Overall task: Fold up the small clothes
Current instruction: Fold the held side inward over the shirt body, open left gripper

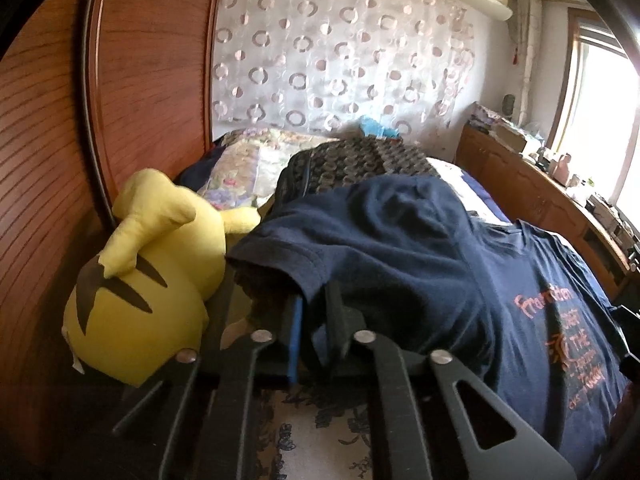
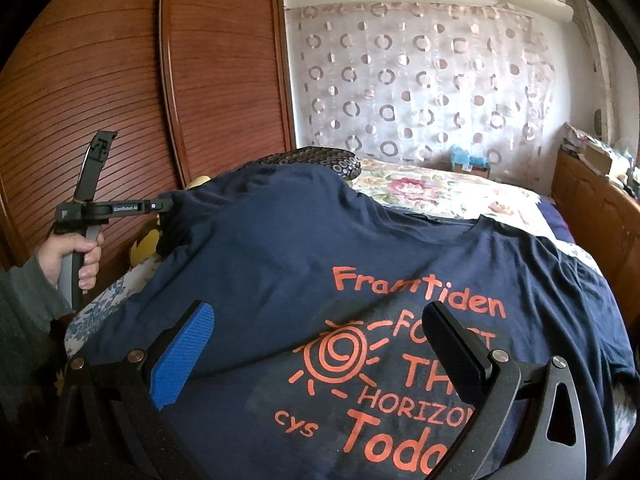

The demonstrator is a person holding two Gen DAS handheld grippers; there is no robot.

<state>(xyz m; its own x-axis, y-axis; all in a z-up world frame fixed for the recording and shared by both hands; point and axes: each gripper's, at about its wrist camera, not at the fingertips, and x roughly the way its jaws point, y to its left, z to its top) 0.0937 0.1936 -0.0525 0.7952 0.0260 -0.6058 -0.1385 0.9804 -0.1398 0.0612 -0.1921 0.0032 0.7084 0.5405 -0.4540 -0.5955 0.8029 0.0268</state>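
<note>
A navy T-shirt (image 1: 400, 248) (image 2: 280, 248) with orange print lies front up across the bed, its upper left part draped over a bump. In the left wrist view my left gripper (image 1: 316, 320) is shut on the hem of the shirt's left sleeve (image 1: 288, 256), with cloth pinched between the blue pad and the black finger. The right wrist view shows that same gripper (image 2: 160, 205) at the shirt's left edge, held by a person's hand (image 2: 76, 256). My right gripper (image 2: 318, 312) hovers open over the printed chest with nothing between its fingers.
A yellow plush toy (image 1: 160, 280) (image 2: 144, 244) lies left of the shirt against the wooden wardrobe (image 1: 140, 60). A dark patterned cushion (image 1: 352, 160) and floral bedding (image 2: 432, 192) lie beyond the shirt. A cluttered wooden cabinet (image 1: 540, 192) runs along the right.
</note>
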